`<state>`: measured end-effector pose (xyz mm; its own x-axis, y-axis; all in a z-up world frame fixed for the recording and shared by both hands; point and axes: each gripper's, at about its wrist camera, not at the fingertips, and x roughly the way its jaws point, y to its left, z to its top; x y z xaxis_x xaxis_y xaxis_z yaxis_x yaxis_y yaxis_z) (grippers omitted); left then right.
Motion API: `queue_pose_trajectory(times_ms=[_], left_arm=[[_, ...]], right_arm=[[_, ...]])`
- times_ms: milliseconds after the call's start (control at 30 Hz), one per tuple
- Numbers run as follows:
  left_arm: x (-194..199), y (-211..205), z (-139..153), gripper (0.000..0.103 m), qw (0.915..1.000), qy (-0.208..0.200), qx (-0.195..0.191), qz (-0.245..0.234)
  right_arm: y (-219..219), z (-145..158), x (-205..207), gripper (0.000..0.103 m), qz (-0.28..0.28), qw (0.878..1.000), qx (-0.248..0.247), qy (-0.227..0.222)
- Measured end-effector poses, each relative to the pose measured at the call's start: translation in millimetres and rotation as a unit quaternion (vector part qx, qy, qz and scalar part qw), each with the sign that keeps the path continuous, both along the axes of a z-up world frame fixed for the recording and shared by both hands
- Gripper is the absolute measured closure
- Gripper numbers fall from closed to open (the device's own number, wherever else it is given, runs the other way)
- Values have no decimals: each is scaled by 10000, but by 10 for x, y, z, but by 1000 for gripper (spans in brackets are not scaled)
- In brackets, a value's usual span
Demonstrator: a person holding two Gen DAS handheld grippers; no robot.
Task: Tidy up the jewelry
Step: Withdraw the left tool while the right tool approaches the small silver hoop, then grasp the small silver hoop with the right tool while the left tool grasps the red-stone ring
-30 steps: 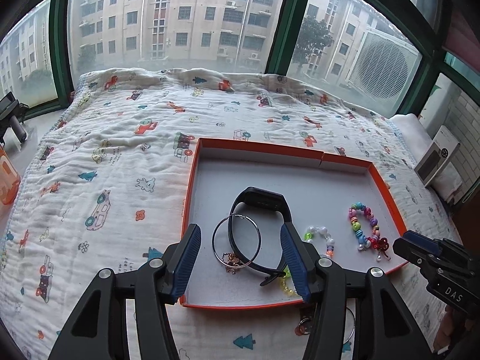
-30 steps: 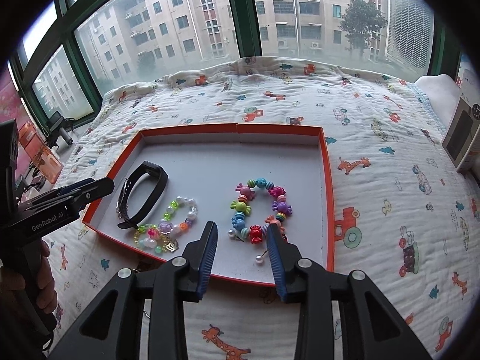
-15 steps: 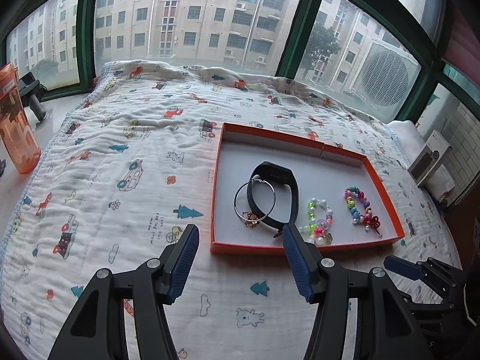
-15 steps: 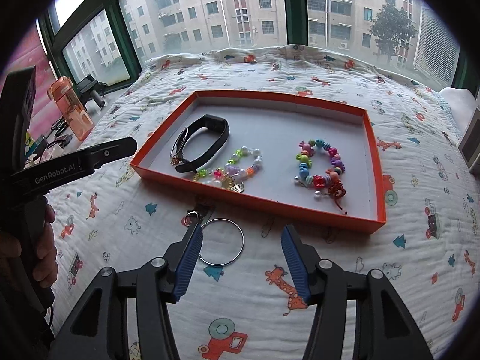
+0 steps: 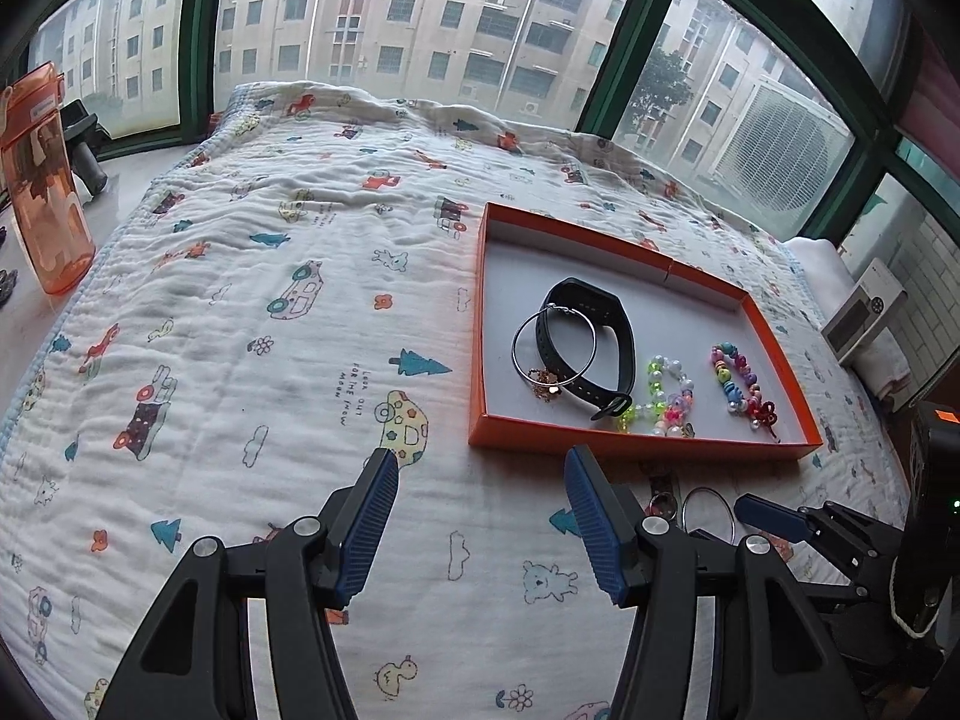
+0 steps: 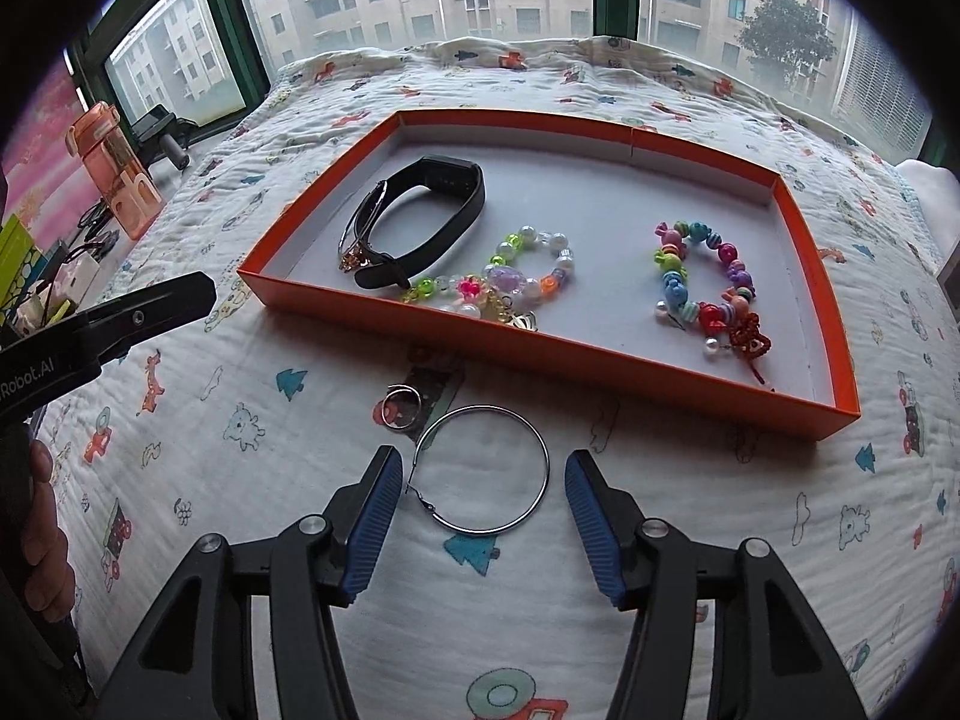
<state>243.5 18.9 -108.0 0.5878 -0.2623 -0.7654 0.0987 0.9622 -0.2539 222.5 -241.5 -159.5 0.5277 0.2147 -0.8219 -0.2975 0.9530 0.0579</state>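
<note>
Right wrist view shows what has changed: a second ago my right claw [image 6: 477, 495] sat over the tray's near edge by the bead bracelets; now it has pulled back off the tray [image 6: 837, 324] and hangs low over the bed [image 6: 240, 540], fingers spread wide with nothing between the pads, bracketing a loose silver hoop [image 6: 480, 468] that lies flat on the blanket. A small ring [image 6: 401, 407] lies just beyond the hoop, near the tray's front wall. My left claw [image 5: 480, 516] has backed away too; a second ago it straddled the hoop and band inside the tray, and now it hovers over bare blanket in front of the tray's left corner, also spread and holding nothing. I read this as one item delivered and the right side lining up on the next piece, the loose hoop.

Counting what I can see: one orange tray. Inside it, one black band [image 6: 429, 219], one silver hoop [image 5: 553, 341] leaning against the band with a small gold charm [image 5: 545, 383] at its base, and two bead bracelets, a pastel one [image 6: 501, 282] and a brighter one [image 6: 705, 282] with a red tassel. That makes four pieces in the tray, counting hoop and charm together. Outside it, two pieces wait: the large hoop and the small ring. So two hoops in all, one in, one out.
</note>
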Motion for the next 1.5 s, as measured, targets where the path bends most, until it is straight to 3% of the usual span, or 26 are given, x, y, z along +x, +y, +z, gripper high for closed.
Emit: queue_pose_trajectory(times_ms=[200, 600, 1000, 1233, 1500], left_arm=[[0, -10, -31, 41, 10000, 33, -13, -43], [-26, -131, -66, 41, 9998, 109, 4, -188], [-127, -805, -208, 41, 9923, 228, 35, -1219], [-83, -1126, -306, 42, 9880, 196, 233, -1517], [-22, -1275, -338, 59, 9860, 123, 441, -1606]], right_arm=[[95, -28, -33, 38, 20, 9993, -349, -134], [36, -7, -28, 47, -8, 9996, -261, -99], [-332, 46, -93, 47, -274, 9996, -100, -71], [-513, 42, -87, 46, -402, 9992, 49, -42], [-582, 53, -74, 46, -407, 9990, 190, -62]])
